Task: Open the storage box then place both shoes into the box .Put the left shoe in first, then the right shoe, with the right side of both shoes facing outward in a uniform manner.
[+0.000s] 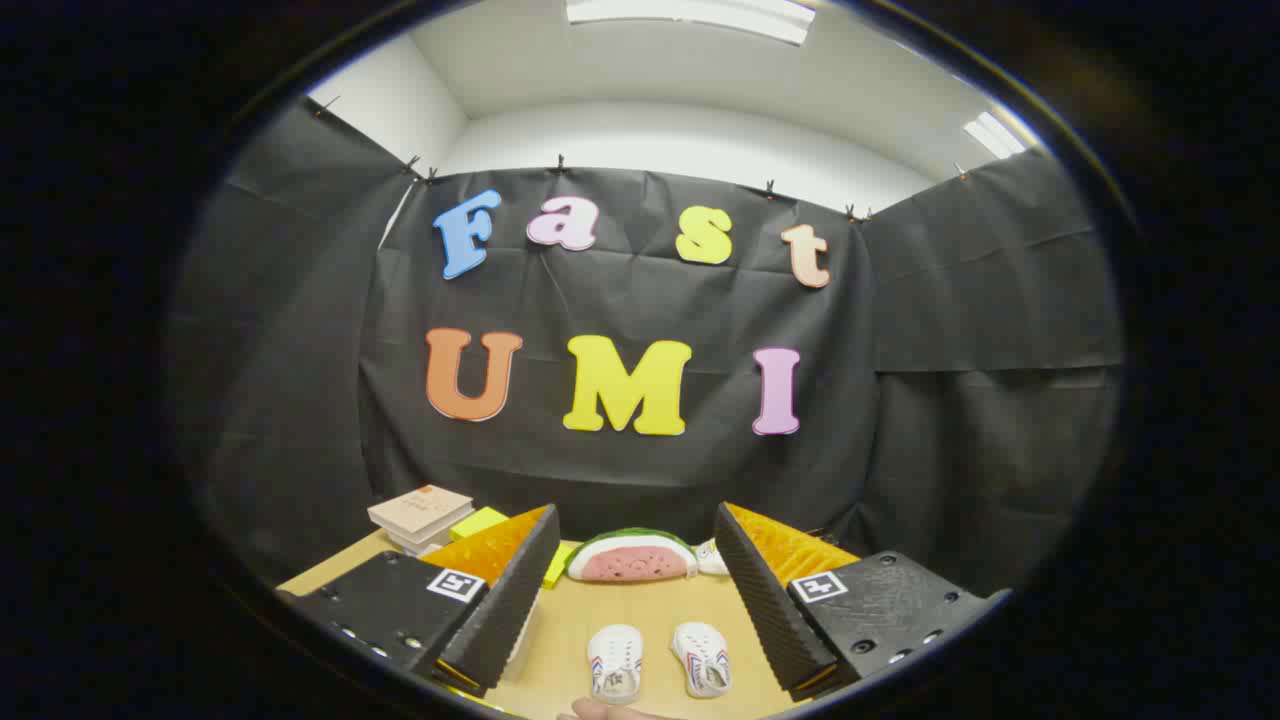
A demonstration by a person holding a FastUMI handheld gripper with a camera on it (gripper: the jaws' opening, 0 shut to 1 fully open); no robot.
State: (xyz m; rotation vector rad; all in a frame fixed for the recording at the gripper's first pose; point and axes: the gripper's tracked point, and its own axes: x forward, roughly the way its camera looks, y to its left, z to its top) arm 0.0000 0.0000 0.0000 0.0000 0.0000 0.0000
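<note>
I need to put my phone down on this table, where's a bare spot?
Bare wood lies between the two white shoes and the watermelon slice, inside the open gripper fingers. The far left corner is crowded: books and yellow-green blocks.

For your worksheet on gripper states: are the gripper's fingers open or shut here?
Open: the gripper has its fingers spread wide, with two white shoes on the table between them, untouched.
</note>
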